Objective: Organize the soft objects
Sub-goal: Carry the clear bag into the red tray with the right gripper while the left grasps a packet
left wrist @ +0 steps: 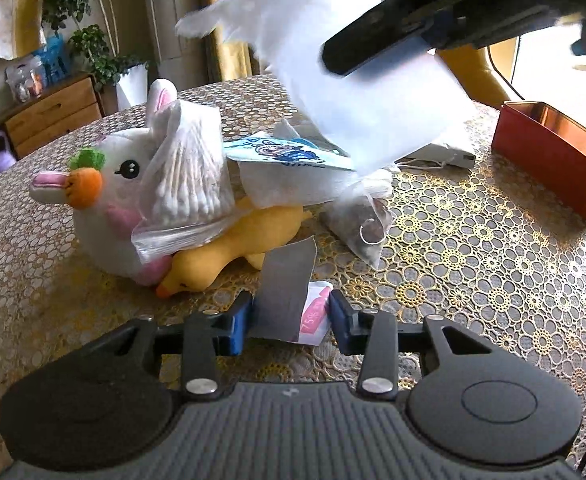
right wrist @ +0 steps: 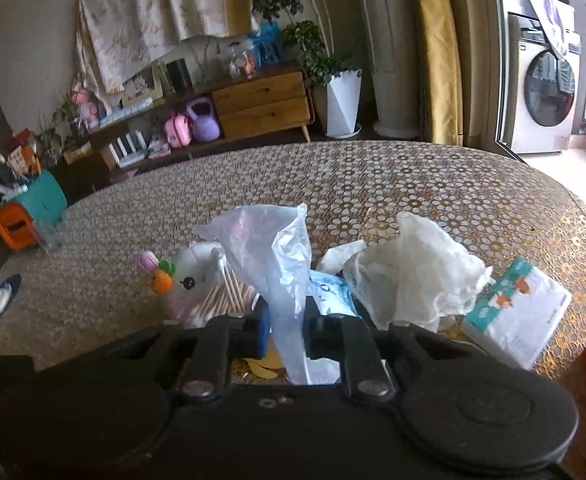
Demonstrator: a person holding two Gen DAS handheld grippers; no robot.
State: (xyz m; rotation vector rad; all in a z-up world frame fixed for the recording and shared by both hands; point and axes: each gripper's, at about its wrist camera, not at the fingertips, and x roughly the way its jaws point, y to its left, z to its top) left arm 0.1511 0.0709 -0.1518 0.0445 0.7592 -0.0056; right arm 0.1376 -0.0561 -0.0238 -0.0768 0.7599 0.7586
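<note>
Across left wrist view: left gripper low over table, blue pads spread, grey sachet standing between them, contact unclear. Plush rabbit mid-table under cotton swab bag, yellow duck against it. Red box at right edge. Right gripper overhead, clamping blurred white plastic bag.

Right wrist view: right gripper pinched on plastic bag; crumpled white cloth and tissue pack right of it.
</note>
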